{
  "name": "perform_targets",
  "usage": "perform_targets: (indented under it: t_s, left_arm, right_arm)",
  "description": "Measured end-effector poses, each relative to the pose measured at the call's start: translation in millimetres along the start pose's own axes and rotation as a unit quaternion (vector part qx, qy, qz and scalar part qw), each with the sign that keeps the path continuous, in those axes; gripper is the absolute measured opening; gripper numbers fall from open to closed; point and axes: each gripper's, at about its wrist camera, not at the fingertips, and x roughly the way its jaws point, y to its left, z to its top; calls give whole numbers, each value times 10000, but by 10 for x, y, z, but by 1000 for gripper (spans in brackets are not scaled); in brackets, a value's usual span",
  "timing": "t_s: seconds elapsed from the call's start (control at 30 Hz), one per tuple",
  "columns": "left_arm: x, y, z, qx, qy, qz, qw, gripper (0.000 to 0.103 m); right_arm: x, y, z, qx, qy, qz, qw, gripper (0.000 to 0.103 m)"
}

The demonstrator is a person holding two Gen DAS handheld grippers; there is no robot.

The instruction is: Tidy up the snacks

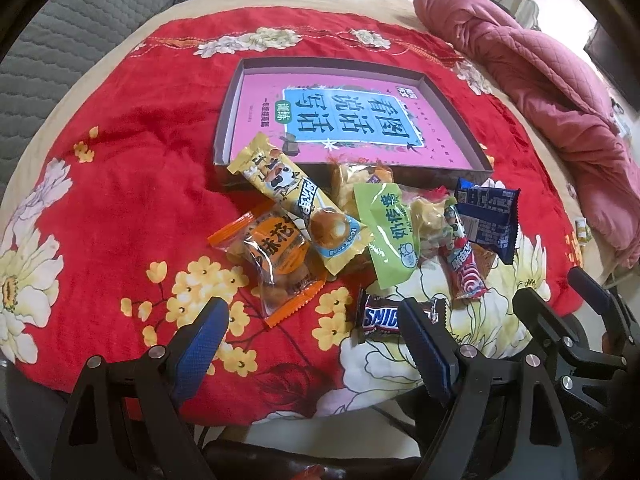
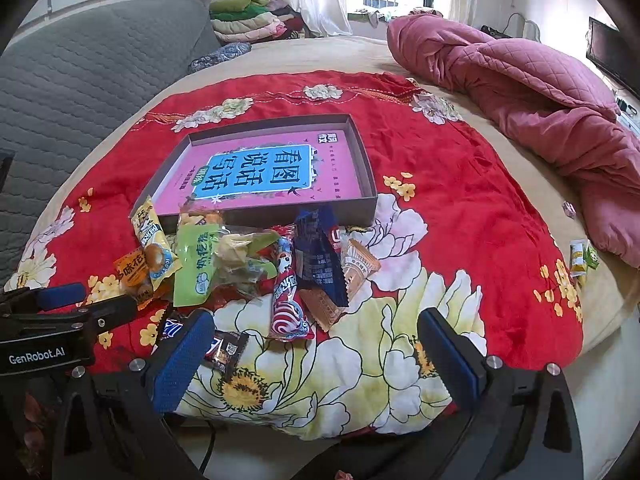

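Observation:
A pile of snack packets lies on the red flowered cloth in front of a shallow grey box with a pink book in its bottom. In the pile are a yellow packet, an orange one, a green one, a dark blue one and a red-and-white roll. A Snickers bar lies nearest, just by the right finger of my left gripper, which is open and holds nothing. My right gripper is open over the cloth, with the Snickers bar beside its left finger.
A rumpled pink quilt fills the right of the bed. A grey quilted headboard rises at the left. Two small packets lie near the bed's right edge. Folded clothes are stacked at the back.

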Motion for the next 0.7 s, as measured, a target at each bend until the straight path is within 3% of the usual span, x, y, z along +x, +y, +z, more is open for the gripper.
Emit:
perform_targets:
  t_s: [0.7]
  left_arm:
    - [-3, -24, 3, 71, -6, 22, 10000, 87]
  right_arm:
    - [4, -22, -1, 0, 1, -14, 10000, 102]
